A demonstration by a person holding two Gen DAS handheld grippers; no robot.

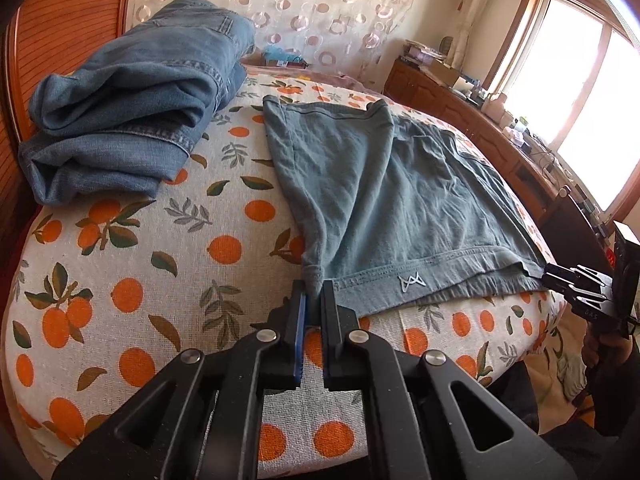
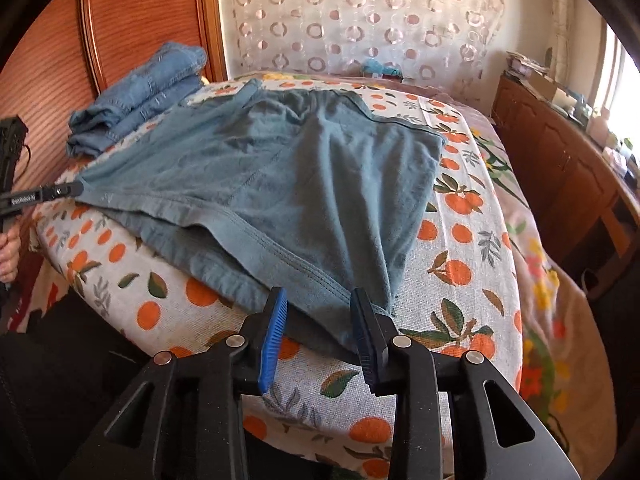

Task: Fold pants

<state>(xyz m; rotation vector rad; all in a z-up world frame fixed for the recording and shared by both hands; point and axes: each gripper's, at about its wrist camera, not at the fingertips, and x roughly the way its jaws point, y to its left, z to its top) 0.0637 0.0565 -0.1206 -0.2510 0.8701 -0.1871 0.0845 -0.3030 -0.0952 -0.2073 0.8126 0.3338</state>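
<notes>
Grey-blue pants (image 1: 380, 184) lie folded over on the orange-print bedspread (image 1: 120, 280), waistband toward me. My left gripper (image 1: 314, 292) is shut on the near left corner of the pants, which bunches between its pads. In the right wrist view the same gripper (image 2: 78, 189) pinches that corner at the far left. My right gripper (image 2: 319, 300) stands open at the near right corner of the pants (image 2: 280, 168). The cloth edge lies between its blue pads (image 2: 274, 332) and neither pad presses on it. The left wrist view shows the right gripper (image 1: 554, 276) at the waistband's right end.
Folded blue jeans (image 1: 132, 100) sit at the back left by the wooden headboard (image 1: 60, 20). A wooden cabinet (image 2: 560, 168) with clutter runs along the right, under a bright window (image 1: 580, 80). The bed's front edge is just below both grippers. A hand (image 2: 8, 252) holds the left tool.
</notes>
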